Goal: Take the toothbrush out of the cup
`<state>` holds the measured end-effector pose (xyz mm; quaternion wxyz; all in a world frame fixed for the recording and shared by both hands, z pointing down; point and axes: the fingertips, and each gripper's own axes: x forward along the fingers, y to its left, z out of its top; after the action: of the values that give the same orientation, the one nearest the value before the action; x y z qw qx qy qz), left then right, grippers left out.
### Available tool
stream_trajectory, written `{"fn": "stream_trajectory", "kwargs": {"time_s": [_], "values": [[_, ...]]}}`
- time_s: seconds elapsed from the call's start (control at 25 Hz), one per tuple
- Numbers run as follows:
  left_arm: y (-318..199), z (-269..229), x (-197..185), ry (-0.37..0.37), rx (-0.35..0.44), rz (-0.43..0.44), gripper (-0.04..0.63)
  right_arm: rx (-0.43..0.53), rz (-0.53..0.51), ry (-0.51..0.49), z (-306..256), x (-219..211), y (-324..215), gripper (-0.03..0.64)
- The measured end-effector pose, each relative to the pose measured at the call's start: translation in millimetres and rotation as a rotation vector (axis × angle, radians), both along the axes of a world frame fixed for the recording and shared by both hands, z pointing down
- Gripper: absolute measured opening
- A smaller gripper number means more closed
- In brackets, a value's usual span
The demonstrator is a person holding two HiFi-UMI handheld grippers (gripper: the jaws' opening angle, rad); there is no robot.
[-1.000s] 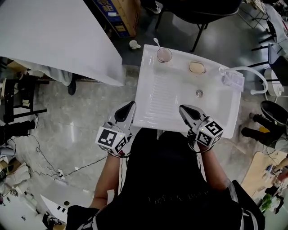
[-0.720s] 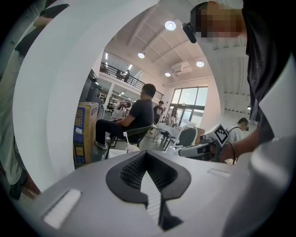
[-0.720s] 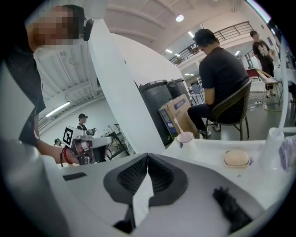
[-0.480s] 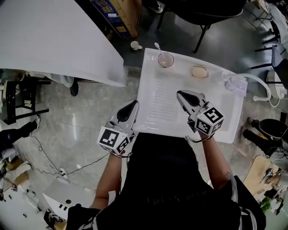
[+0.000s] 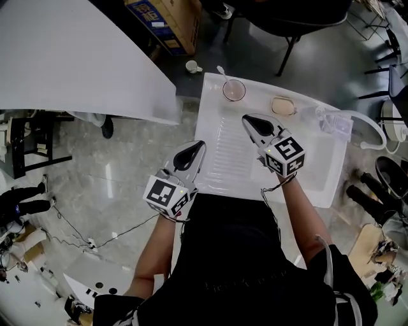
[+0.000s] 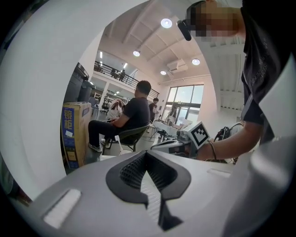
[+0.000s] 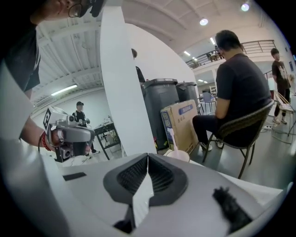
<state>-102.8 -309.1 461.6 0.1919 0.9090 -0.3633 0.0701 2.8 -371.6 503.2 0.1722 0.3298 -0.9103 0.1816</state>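
Observation:
A clear pinkish cup (image 5: 234, 90) stands at the far left corner of the white sink (image 5: 319, 172), with a white toothbrush (image 5: 222, 71) leaning out of it to the left. My right gripper (image 5: 246, 119) hovers over the ribbed washboard area, shut and empty, its tip a short way in front of the cup. In the right gripper view the cup's rim (image 7: 178, 154) and the toothbrush (image 7: 172, 137) show just past the shut jaws (image 7: 148, 158). My left gripper (image 5: 201, 144) is shut and empty at the sink's left edge (image 6: 147, 153).
A soap dish (image 5: 282, 106) and a white faucet (image 5: 333, 120) with a hose sit along the sink's far side. A white tabletop (image 5: 70, 63) lies to the left. A cardboard box (image 5: 167, 18), a small cup (image 5: 190, 65) on the floor and a chair with a seated person (image 7: 236, 88) are beyond.
My right gripper has moved forward and left over the sink, closer to the cup. My left gripper has shifted slightly forward and right to the sink's edge.

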Motion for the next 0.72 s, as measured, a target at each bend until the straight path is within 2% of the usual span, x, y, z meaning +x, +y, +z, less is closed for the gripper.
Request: {"fn": "stream_trajectory", "kwargs": {"time_s": [0.36, 0.72], "values": [[-10.0, 8.1, 14.5, 0.012, -0.008, 0.035, 0.009, 0.010, -0.030, 0.085, 24.3, -3.0, -43.0, 0.012], [-19.4, 19.0, 19.0, -0.010, -0.024, 0.047, 0.009, 0.020, -0.008, 0.103, 35.7, -12.1, -79.8, 0.014]]}}
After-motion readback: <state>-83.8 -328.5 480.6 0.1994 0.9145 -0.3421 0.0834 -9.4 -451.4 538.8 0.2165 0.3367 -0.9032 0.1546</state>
